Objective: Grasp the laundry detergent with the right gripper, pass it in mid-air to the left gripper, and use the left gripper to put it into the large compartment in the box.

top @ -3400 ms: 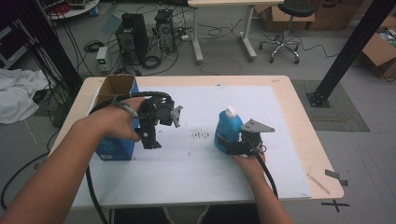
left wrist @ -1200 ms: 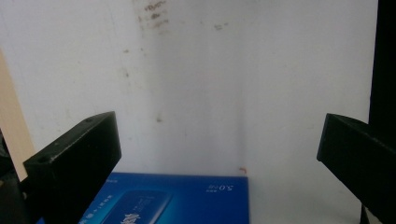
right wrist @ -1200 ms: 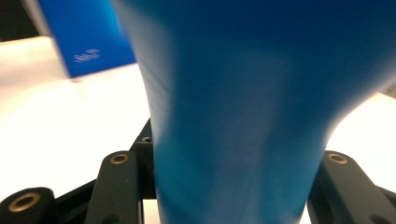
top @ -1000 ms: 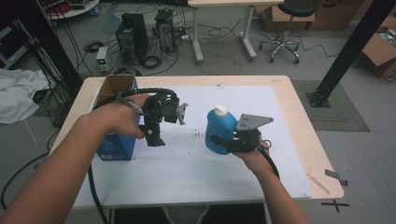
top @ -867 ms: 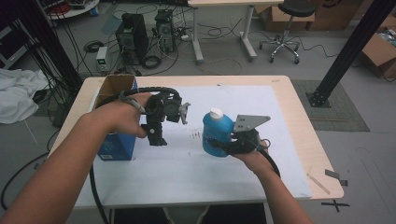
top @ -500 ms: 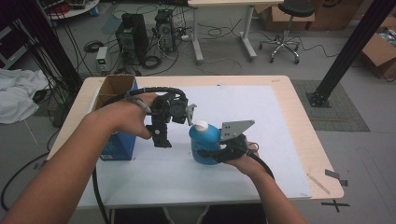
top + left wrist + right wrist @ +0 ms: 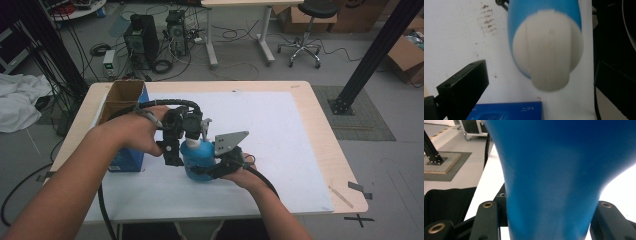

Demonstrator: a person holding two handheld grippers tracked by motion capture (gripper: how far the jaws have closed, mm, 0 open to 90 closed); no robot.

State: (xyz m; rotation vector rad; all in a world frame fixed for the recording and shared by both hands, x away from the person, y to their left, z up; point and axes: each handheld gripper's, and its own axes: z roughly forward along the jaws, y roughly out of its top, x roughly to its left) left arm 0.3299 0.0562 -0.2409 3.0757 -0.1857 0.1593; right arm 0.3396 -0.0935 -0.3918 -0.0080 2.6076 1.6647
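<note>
Blue plastic, with a white cap, makes up the bottle [image 7: 196, 159] that sits at the centre of the high view, slightly left of the middle of the white sheet [image 7: 280, 145] covering the worktop [image 7: 320, 120]. The right tool [image 7: 212, 167] has the bottle's body clamped between its two black jaws; in the right gripper view the blue body [image 7: 549, 182] runs up between both jaws, which press against it on either side. The hand behind that tool comes in from the lower middle of the frame.

The left tool [image 7: 187, 131] hangs over the bottle's top, coming from the left of the frame. In the left gripper view its jaws stand wide apart, one at the lower left and one at the right edge, with the white cap [image 7: 548, 48] between them and touching neither.

A blue box [image 7: 131, 155] stands just left of the left hand, near the worktop's left edge, with an open brown cardboard box [image 7: 121, 97] behind it towards the upper left.
</note>
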